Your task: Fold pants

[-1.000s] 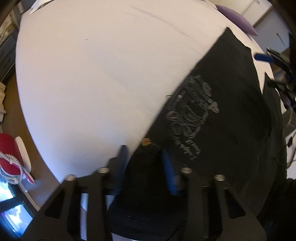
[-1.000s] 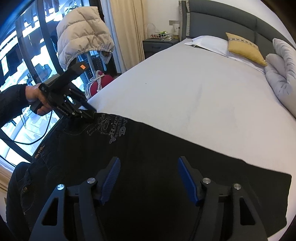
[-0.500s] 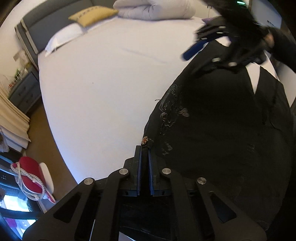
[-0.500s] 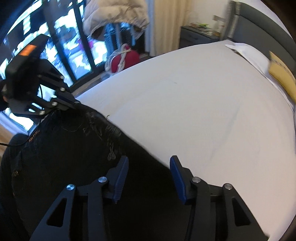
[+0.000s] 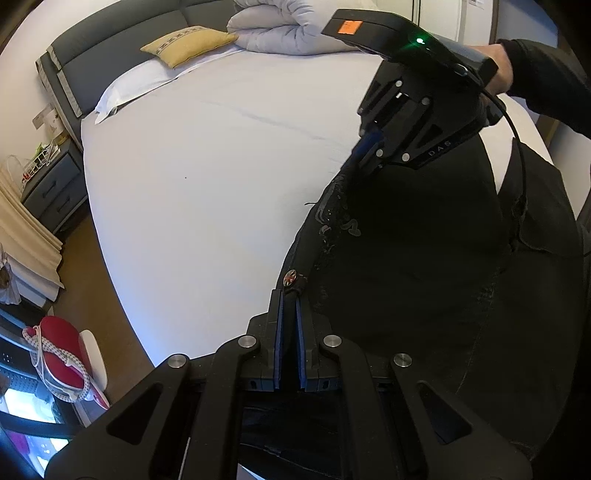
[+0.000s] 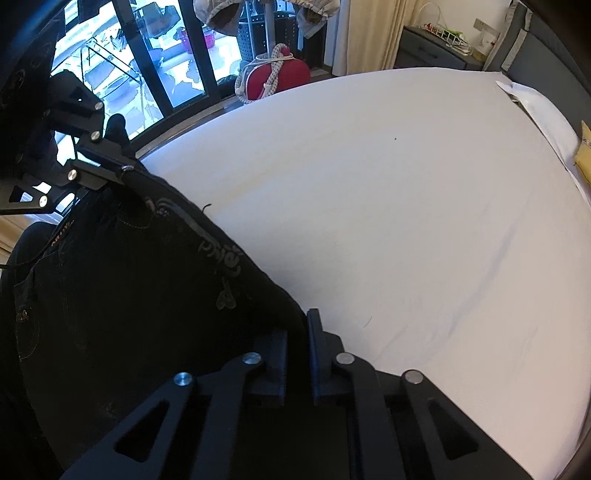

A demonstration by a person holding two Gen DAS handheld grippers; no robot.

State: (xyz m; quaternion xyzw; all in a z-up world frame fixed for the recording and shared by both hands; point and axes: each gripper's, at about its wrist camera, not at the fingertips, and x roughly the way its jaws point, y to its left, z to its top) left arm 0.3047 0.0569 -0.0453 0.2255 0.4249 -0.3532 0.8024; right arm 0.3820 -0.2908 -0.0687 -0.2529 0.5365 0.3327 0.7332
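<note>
Black pants with a silver print lie at the edge of a white bed. My left gripper is shut on the waistband corner just below a metal button. My right gripper is shut on the pants' edge further along the leg. The right gripper also shows in the left wrist view, held by a hand. The left gripper shows in the right wrist view on the waistband corner. The edge between both grippers is lifted off the bed.
A yellow pillow, a white pillow and a rolled duvet lie at the grey headboard. A nightstand stands beside the bed. A red bag and a window are past the bed's side.
Both grippers closed on the pants: the left on the waistband corner, the right on the leg edge. The held edge has risen off the bed.
</note>
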